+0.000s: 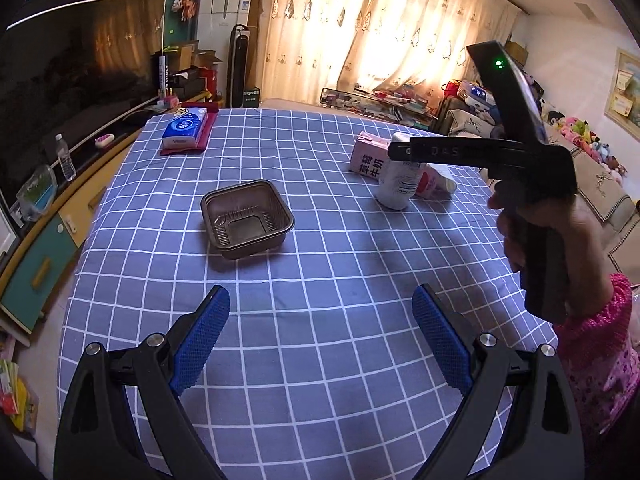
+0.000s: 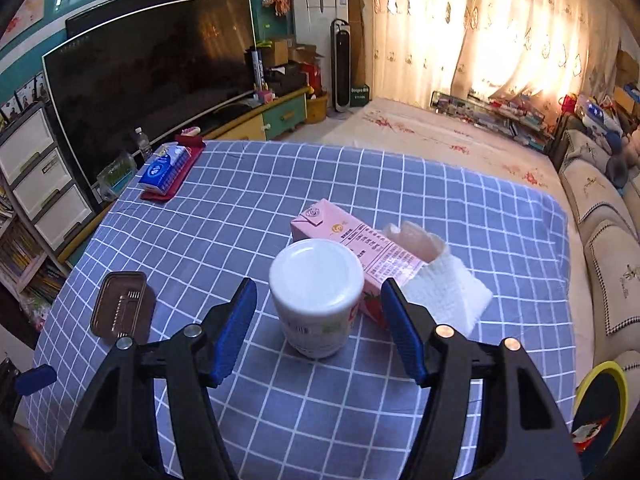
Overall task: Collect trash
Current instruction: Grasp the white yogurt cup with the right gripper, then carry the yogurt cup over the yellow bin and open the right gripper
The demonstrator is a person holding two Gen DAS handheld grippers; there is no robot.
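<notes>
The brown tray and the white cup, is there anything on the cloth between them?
Nothing: in the left wrist view only bare checked tablecloth lies between the brown tray and the white cup. The right wrist view agrees.

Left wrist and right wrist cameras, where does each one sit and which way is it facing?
Left wrist: on the left gripper, above the table's near edge, facing the brown plastic tray; open blue fingers, the person's right hand.
Right wrist: on the right gripper, facing down at the white cup, which stands between its open fingers.
Shared: cup, pink milk carton, tray, tissue pack.
</notes>
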